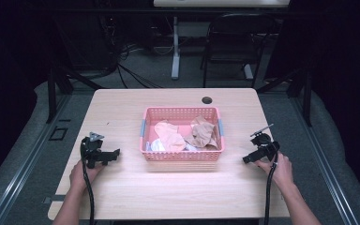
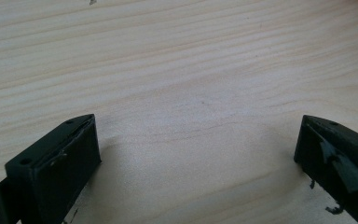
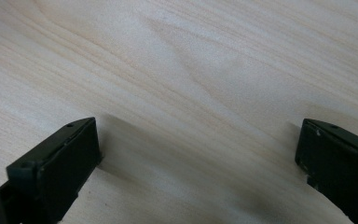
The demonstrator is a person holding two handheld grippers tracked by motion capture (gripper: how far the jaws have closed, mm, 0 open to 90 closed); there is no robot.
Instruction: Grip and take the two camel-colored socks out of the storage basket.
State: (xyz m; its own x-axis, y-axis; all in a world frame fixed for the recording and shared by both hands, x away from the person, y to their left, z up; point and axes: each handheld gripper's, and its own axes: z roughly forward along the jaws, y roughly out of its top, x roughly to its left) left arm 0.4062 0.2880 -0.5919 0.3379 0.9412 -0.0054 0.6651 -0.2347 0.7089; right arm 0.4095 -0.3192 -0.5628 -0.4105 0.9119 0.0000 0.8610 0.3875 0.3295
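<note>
table (image 1: 122,197) bare wood under both your tools | pink basket (image 1: 182,156) at centre, holding beige cloths (image 1: 169,136); high view alone shows it | your left gripper (image 1: 114,154) left of basket, jaws wide, empty | your right gripper (image 1: 248,158) right of basket, jaws wide, empty; gripper views show wood grain between jaws

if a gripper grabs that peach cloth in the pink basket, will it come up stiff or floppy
Probably floppy: the peach cloth lies crumpled in soft folds, so it should drape from the jaws. Likely light, as it sits heaped on other fabric. It may drag the tan cloth beside it, since they touch in the pink basket.
</note>
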